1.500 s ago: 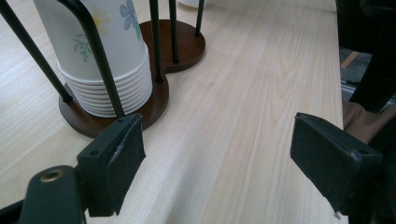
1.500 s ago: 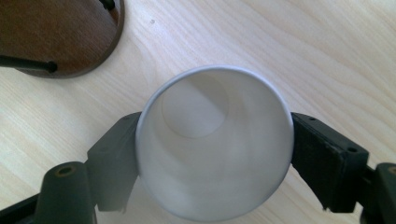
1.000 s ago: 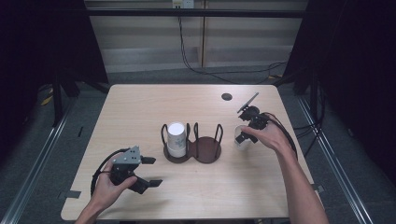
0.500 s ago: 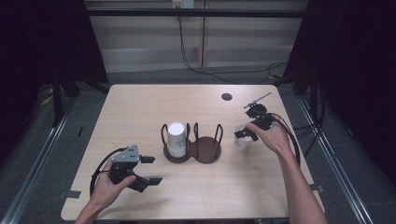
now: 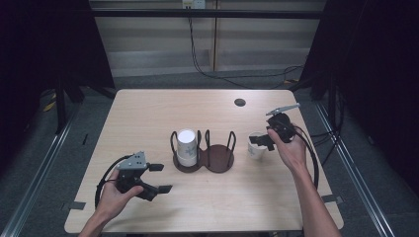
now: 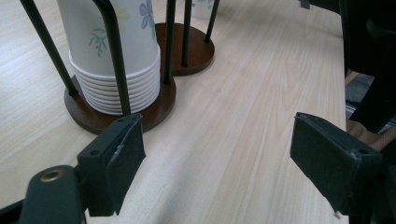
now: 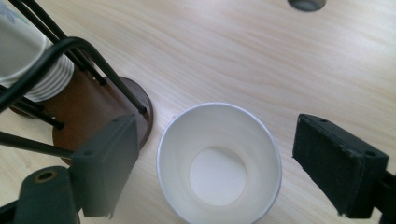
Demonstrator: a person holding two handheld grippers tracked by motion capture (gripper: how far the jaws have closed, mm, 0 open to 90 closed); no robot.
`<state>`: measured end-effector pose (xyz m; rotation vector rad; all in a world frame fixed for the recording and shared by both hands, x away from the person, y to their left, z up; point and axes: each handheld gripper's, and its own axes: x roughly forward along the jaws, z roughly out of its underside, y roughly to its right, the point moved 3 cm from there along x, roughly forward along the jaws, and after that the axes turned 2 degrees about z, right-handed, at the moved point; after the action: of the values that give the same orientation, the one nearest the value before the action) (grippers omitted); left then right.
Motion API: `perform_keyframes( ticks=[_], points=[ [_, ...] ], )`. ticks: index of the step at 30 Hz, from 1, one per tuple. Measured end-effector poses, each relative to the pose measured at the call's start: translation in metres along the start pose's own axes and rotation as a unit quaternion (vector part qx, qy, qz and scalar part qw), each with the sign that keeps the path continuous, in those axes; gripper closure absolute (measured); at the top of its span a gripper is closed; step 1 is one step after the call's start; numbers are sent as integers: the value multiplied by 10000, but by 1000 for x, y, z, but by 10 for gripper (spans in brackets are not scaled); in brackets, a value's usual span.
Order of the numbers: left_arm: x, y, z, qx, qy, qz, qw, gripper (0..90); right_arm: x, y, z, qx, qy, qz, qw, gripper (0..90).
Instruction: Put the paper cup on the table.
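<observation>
A: Left gripper (image 5: 157,177) rests spread (idle) on the pale wooden desk (image 5: 148,113); flowered paper cups (image 5: 187,146) fill the brown wire holder (image 5: 217,159).

B: Right gripper (image 7: 215,163), jaws spread, straddles the loose white paper cup (image 7: 219,163) — squeeze hard and it likely crumples.

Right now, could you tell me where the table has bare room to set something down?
Bare: the far half behind the cup holder, and the near edge between the hands. Crowded: beside the single cup under the right gripper.
</observation>
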<state>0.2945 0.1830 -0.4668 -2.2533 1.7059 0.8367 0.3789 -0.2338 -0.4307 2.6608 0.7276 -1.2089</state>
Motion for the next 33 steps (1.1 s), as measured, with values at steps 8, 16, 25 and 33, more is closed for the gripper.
perform_keyframes(
  ticks=[8,16,25,33],
  points=[
    [1,0,1,-93,24,-182,9998,175,-15,-14,9,46,558,293,9980,141],
    [-4,1,-2,-151,251,-321,9991,175,-23,-27,26,95,872,389,9954,142],
    [-1,2,3,-214,223,-376,9988,175,-27,-51,44,75,1200,265,9924,142],
    [-5,3,3,-341,264,-469,9980,177,-30,-73,53,-126,1283,33,9917,148]
  ],
)
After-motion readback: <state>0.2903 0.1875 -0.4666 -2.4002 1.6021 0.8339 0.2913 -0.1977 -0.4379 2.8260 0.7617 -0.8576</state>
